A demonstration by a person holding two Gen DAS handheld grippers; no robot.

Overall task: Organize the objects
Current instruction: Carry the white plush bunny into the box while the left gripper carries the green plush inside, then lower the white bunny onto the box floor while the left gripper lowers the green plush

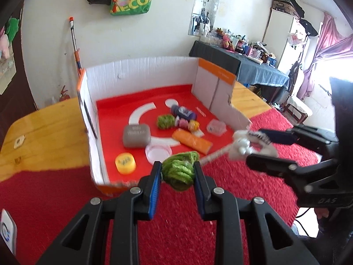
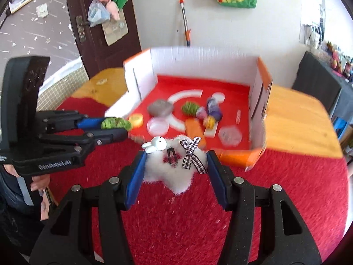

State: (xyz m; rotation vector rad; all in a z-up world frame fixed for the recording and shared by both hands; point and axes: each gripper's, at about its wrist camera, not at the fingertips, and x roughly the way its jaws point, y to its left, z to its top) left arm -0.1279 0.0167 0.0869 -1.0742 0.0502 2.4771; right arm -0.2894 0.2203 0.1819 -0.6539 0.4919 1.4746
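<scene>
Judging by the filled box (image 1: 141,75), sorting looks mostly done: left tool (image 1: 177,172) clamps a green scrunchie (image 1: 179,170), right tool (image 2: 175,165) grips a white fluffy hair clip (image 2: 172,170), both near the box's front edge.

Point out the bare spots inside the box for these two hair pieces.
Free: the box floor along the back wall, behind the purple roll, and the left strip beside the grey case. Crowded: the middle, from the yellow lid to the clear hexagonal case.
</scene>
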